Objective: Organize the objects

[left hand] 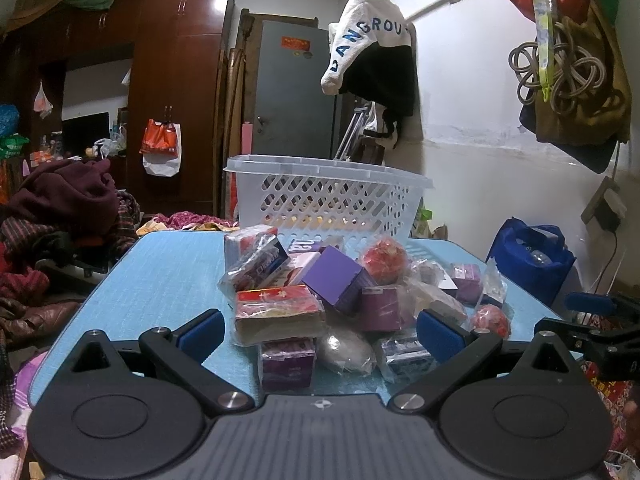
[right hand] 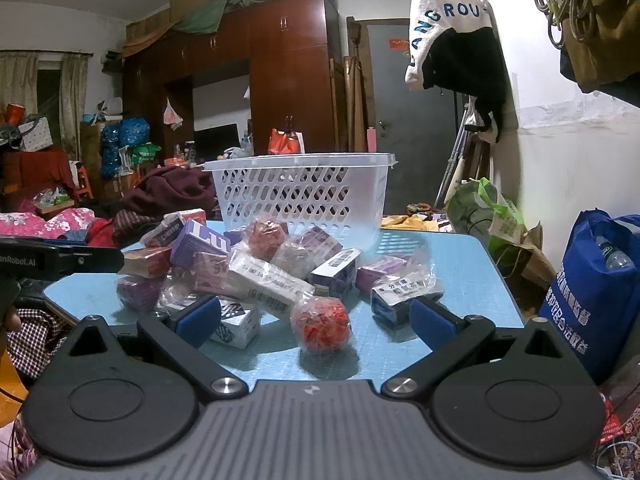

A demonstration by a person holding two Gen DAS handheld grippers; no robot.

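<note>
A pile of small boxes and wrapped balls lies on a blue table (left hand: 160, 280), in front of a white lattice basket (left hand: 328, 204) that stands at the far edge. My left gripper (left hand: 320, 334) is open and empty, its blue pads either side of a red-and-gold box (left hand: 276, 312) and a silver wrapped egg shape (left hand: 346, 352). My right gripper (right hand: 316, 320) is open and empty, with a red wrapped ball (right hand: 322, 324) between its fingers on the table. The basket (right hand: 300, 196) stands behind the pile in the right wrist view. The right gripper shows at the left wrist view's right edge (left hand: 592, 320).
A purple box (left hand: 334, 274) and a red ball (left hand: 384, 260) top the pile. A blue bag (right hand: 600, 292) stands right of the table. Clothes and bedding (left hand: 60, 216) lie to the left. A white wall (left hand: 500, 180) is on the right.
</note>
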